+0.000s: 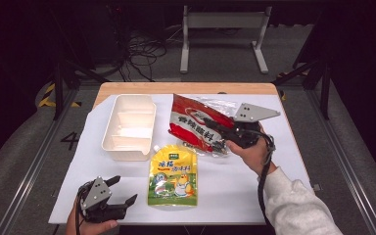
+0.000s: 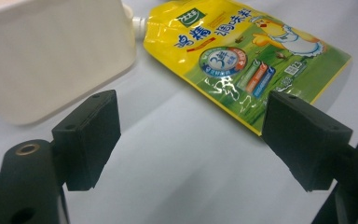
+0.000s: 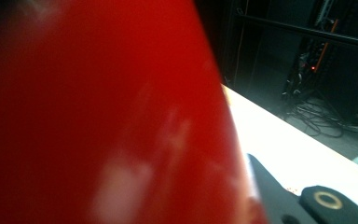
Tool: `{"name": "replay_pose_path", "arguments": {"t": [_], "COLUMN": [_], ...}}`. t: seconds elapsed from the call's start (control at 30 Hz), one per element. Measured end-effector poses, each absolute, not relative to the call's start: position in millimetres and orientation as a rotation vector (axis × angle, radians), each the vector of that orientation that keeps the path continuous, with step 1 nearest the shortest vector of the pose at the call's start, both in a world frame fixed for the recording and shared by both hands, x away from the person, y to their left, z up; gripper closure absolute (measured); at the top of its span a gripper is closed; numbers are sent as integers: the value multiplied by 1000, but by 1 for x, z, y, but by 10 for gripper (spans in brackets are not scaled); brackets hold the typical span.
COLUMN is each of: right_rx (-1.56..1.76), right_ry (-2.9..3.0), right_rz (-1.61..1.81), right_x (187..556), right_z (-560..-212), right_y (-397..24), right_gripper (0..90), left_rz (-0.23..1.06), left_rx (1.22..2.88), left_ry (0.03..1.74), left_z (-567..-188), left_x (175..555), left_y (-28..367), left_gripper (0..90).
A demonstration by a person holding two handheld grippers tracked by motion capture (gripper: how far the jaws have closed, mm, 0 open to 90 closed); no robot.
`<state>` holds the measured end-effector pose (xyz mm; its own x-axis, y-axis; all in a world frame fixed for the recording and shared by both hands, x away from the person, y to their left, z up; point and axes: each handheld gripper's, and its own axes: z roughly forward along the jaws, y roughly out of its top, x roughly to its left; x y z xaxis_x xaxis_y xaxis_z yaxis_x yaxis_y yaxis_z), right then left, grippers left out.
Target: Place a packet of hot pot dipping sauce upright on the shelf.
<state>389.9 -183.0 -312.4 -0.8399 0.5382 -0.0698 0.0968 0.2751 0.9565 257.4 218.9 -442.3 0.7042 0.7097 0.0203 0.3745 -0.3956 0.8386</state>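
Right gripper (image 1: 214,128) jaws clamp red bag (image 1: 196,122), center-right. Left gripper (image 1: 121,191) jaws wide, empty, lower left beside yellow pouch (image 1: 173,177); white tray (image 1: 129,126) upper left.

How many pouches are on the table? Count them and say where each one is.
2. The yellow pouch lies flat near the front, beside the tray. The red pouch is right of the tray, at the right claw.

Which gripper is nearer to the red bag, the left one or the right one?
Right. The right gripper is at the red bag and appears to hold it. The left gripper is open at the near left edge, beside the yellow pouch.
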Motion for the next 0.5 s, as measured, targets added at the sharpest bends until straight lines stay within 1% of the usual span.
{"name": "replay_pose_path", "arguments": {"t": [0.13,0.43,0.5], "right_rx": [570,602,607], "right_ry": [2164,2146,2142], "right_rz": [1596,1638,1642], "right_x": [404,436,438], "right_z": [-308,-303,-303], "right_y": [-171,-149,-148], "right_gripper": [894,894,894], "left_rz": [486,489,490], "left_rx": [2020,1990,1985], "left_ry": [851,898,902], "left_z": [-445,-448,-448], "left_x": [249,243,242], "left_y": [224,233,234], "left_gripper": [193,183,183]}}
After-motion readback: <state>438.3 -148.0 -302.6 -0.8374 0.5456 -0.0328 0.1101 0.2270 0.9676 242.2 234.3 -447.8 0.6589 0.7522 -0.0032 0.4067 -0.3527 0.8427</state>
